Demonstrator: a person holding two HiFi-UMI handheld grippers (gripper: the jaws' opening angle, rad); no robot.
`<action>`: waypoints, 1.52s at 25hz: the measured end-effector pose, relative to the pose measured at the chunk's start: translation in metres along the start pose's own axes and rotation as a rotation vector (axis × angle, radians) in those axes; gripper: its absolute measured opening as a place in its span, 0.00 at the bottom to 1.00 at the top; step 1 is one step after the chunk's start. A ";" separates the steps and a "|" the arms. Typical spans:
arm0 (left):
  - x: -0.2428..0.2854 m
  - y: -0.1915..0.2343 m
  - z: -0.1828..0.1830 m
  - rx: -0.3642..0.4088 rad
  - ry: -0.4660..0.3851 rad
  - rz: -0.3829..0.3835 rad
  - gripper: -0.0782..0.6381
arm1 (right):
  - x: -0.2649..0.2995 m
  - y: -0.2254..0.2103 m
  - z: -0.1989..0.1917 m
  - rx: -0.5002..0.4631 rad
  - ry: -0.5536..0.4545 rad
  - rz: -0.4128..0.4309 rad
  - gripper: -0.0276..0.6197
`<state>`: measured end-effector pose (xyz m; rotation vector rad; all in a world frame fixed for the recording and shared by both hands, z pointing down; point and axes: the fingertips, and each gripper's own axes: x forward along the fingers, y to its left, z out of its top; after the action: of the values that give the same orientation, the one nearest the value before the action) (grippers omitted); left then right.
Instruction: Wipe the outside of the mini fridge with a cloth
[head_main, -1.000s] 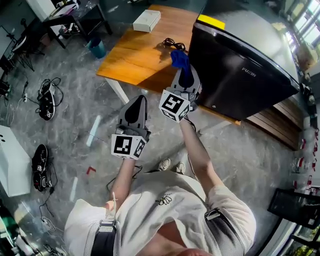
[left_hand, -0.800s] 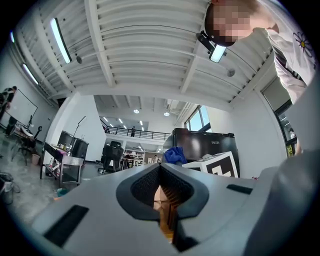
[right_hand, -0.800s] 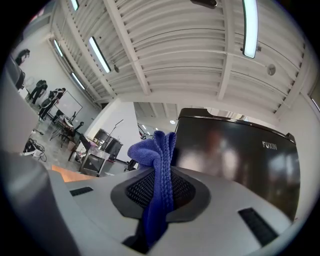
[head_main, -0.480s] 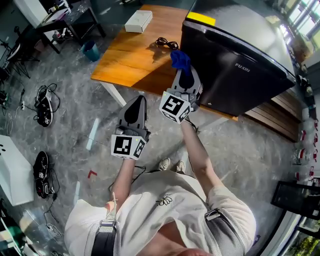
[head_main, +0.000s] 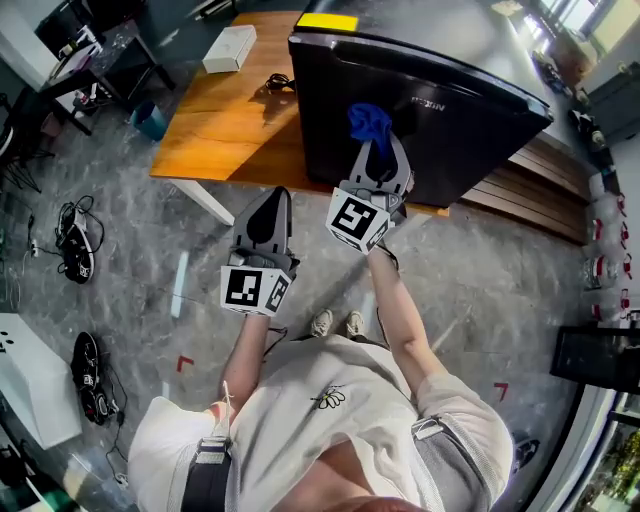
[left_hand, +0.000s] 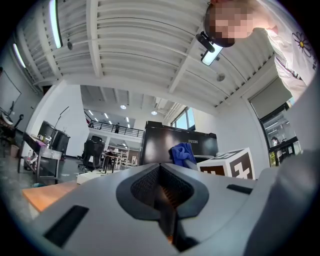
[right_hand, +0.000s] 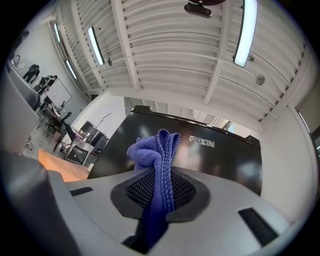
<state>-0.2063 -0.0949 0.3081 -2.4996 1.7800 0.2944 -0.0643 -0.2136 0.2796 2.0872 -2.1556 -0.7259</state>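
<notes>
The black mini fridge (head_main: 440, 110) stands on a wooden table (head_main: 225, 125), its glossy front door toward me. A blue cloth (head_main: 370, 122) is pinched in my right gripper (head_main: 374, 150), and its bunched end sits in front of the door's upper part; touching cannot be told. In the right gripper view the cloth (right_hand: 156, 165) stands up between the jaws with the fridge door (right_hand: 210, 155) filling the background. My left gripper (head_main: 268, 215) hangs lower left of the right one, below the table edge, shut with nothing in it. The left gripper view shows the fridge (left_hand: 175, 145) and cloth (left_hand: 181, 152) ahead.
A yellow label (head_main: 325, 21) lies on the fridge top. A white box (head_main: 228, 48) and a black cable (head_main: 278, 83) rest on the table to the fridge's left. A blue bin (head_main: 150, 120), shoes and cables (head_main: 76, 250) lie on the marble floor at left.
The fridge door has come closer and more central in the head view. The right gripper with the cloth went from beside the fridge's left edge to in front of the door.
</notes>
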 end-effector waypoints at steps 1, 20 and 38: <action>0.005 -0.007 0.000 -0.001 -0.002 -0.014 0.12 | -0.002 -0.011 -0.003 -0.002 0.006 -0.014 0.14; 0.081 -0.135 -0.018 0.001 -0.004 -0.236 0.12 | -0.029 -0.189 -0.082 -0.044 0.092 -0.240 0.14; 0.096 -0.166 -0.037 0.012 0.033 -0.246 0.12 | -0.038 -0.259 -0.129 -0.043 0.175 -0.334 0.14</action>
<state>-0.0153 -0.1350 0.3156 -2.6917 1.4564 0.2291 0.2264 -0.2089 0.3103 2.4158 -1.7102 -0.5788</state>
